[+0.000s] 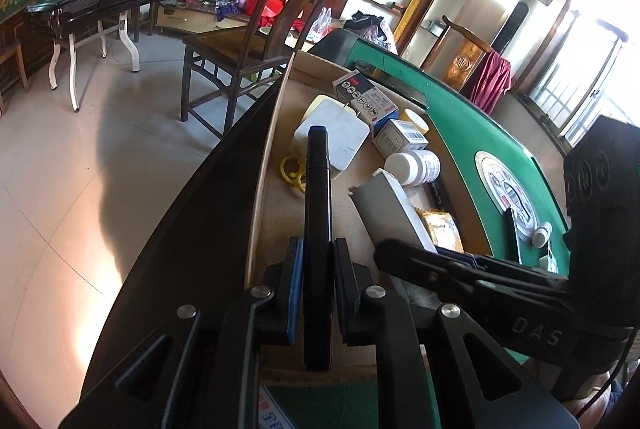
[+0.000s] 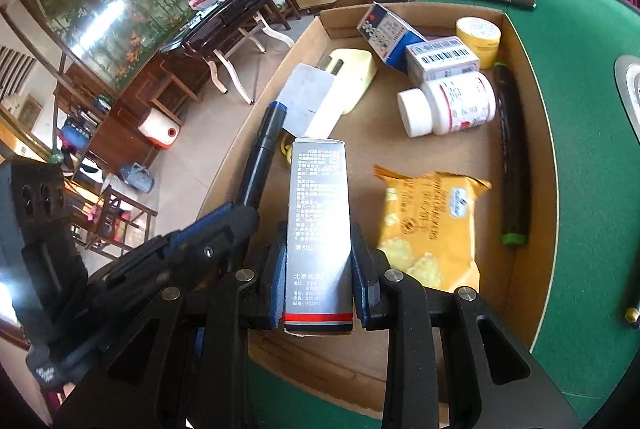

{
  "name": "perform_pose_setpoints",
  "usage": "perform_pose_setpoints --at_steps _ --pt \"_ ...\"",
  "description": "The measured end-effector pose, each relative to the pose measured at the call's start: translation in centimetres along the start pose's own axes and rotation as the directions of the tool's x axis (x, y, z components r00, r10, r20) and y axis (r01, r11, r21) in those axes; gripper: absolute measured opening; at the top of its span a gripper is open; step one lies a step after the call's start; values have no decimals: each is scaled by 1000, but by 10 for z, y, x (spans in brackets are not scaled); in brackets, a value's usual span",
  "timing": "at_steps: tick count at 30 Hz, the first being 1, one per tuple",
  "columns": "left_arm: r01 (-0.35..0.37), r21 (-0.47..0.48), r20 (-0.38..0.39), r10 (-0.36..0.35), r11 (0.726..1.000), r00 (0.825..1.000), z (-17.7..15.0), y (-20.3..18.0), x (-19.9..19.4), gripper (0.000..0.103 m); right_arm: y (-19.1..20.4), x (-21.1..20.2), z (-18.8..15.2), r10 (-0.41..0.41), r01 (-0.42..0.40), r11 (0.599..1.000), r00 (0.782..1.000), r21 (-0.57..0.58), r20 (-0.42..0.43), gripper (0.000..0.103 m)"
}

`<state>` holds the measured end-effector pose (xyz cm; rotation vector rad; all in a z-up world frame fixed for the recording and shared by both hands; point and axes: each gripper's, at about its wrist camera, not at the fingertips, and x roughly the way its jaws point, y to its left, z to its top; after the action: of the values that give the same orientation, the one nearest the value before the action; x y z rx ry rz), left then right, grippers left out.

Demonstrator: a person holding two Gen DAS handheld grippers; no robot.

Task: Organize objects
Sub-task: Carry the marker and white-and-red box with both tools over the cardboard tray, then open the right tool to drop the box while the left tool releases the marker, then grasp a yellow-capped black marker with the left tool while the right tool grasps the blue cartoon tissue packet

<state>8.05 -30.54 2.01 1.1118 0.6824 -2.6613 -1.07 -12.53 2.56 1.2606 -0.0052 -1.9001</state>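
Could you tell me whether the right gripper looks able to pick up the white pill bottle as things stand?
Probably not yet: the right gripper is shut on the silver box. Otherwise the white pill bottle lies uncovered on its side in the cardboard tray, open from above.

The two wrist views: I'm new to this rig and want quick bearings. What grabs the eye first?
Each gripper is clamped on something over the cardboard box: the left gripper on a black marker, the right gripper on a silver carton. Beyond them lie a white pill bottle and a yellow snack packet.
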Motion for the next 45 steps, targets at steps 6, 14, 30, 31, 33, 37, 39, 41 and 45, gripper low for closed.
perform_pose_setpoints --at_steps 6,14,30,31,33,37,39,41,45 --pt "-8 -1 7 8 1000 1000 -2 2 -5 14 8 8 2 -32 31 999 999 -33 -8 27" --pt "-20 9 -4 20 1000 1000 -4 2 -5 14 4 10 5 -45 43 998 999 -44 -30 28" --pt "13 20 5 -13 1000 1000 1 -16 -20 15 -11 -29 -4 128 -128 992 991 12 40 31" --pt "16 29 4 -16 999 1000 1 -20 -20 15 -14 -35 -6 132 -134 991 990 22 47 31" --pt "28 52 1 -28 998 1000 1 -31 -20 15 -25 -51 -11 142 -146 989 987 39 78 30" --pt "46 100 -15 -45 994 999 -2 -55 -18 15 -49 -81 -20 150 -162 983 980 86 131 31" --pt "53 135 -28 -49 989 998 -5 -71 -17 15 -60 -94 -25 151 -167 981 977 103 149 39" --pt "58 170 -38 -53 984 998 -8 -86 -17 15 -74 -108 -31 141 -164 979 974 119 176 47" --pt "71 232 -59 -59 970 997 -16 -113 -17 15 -113 -138 -35 90 -127 979 972 160 218 47"
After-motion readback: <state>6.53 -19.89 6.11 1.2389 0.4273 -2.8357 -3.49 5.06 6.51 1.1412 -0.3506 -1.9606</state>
